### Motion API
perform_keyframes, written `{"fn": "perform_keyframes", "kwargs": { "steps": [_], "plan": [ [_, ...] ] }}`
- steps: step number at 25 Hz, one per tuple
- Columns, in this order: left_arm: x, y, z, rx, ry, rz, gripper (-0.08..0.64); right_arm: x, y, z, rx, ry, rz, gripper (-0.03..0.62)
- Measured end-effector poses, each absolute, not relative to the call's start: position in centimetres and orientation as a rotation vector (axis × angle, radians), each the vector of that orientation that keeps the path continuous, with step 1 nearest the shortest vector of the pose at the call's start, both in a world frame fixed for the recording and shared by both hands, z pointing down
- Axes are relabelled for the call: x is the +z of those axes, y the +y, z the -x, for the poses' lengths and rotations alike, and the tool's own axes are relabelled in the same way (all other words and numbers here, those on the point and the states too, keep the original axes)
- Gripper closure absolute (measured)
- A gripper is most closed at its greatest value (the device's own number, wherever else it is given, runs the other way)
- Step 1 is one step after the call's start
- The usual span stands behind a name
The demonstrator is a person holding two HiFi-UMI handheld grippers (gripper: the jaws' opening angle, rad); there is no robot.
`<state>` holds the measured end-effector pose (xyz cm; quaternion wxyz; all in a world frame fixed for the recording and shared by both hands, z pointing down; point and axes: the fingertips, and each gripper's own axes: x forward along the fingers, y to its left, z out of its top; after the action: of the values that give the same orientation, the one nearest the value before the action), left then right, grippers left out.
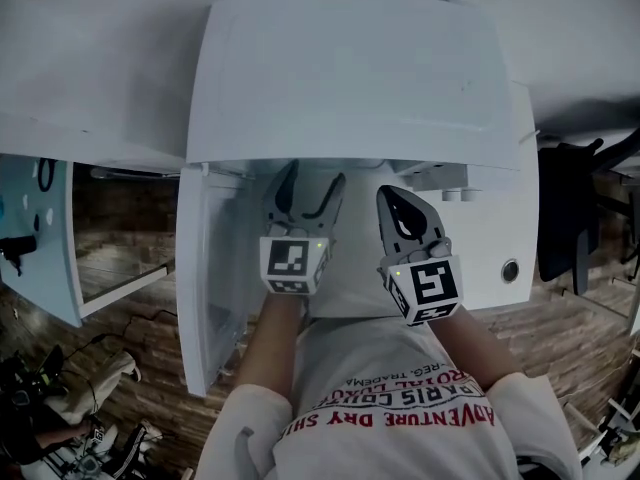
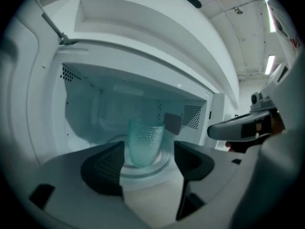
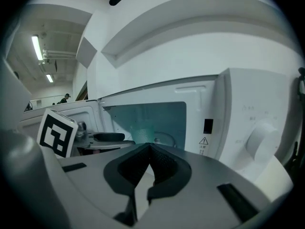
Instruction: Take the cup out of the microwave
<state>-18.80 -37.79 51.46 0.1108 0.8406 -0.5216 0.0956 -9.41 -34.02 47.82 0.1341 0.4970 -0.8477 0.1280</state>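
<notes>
A clear, dimpled, greenish cup [image 2: 144, 142] stands upright on the glass turntable [image 2: 159, 162] inside the white microwave [image 1: 340, 78]. Its door [image 1: 205, 288] hangs open to the left. My left gripper [image 2: 148, 149] is open at the mouth of the cavity; the cup shows between its pads but farther in, untouched. From above, the left gripper [image 1: 313, 183] points into the opening. My right gripper [image 1: 388, 196] hangs beside it on the right, shut with nothing in it. In the right gripper view its pads meet [image 3: 149, 147] and the cup [image 3: 142, 136] shows faintly behind.
The microwave's control panel with a dial [image 3: 259, 137] and a round button [image 1: 510, 268] lies right of the cavity. A light-blue panel [image 1: 40, 238] stands at the left, a black chair [image 1: 570, 218] at the right, and cables and gear [image 1: 60, 408] on the wooden floor.
</notes>
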Motion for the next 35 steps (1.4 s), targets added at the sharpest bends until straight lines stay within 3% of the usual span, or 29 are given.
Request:
{"fn": "perform_keyframes", "kwargs": {
  "steps": [2,6,17,35],
  "plan": [
    [51.9,-38.9,18.6,0.305,-1.544,-2.483,0.207,48.0,-34.0,9.1,0.381,-2.454,-1.436,0.581],
    [52.2,-40.4,18.1,0.307,-1.535,-2.502,0.178,48.6,-34.5,8.6,0.4,-2.447,-1.431,0.581],
    [53.1,-43.3,16.8,0.449,-1.537,-2.498,0.178,50.4,-35.6,8.8,0.454,-2.426,-1.374,0.581],
    [52.5,-43.3,16.2,0.432,-1.541,-2.468,0.195,49.7,-35.6,7.8,0.437,-2.42,-1.374,0.581]
  ]
}}
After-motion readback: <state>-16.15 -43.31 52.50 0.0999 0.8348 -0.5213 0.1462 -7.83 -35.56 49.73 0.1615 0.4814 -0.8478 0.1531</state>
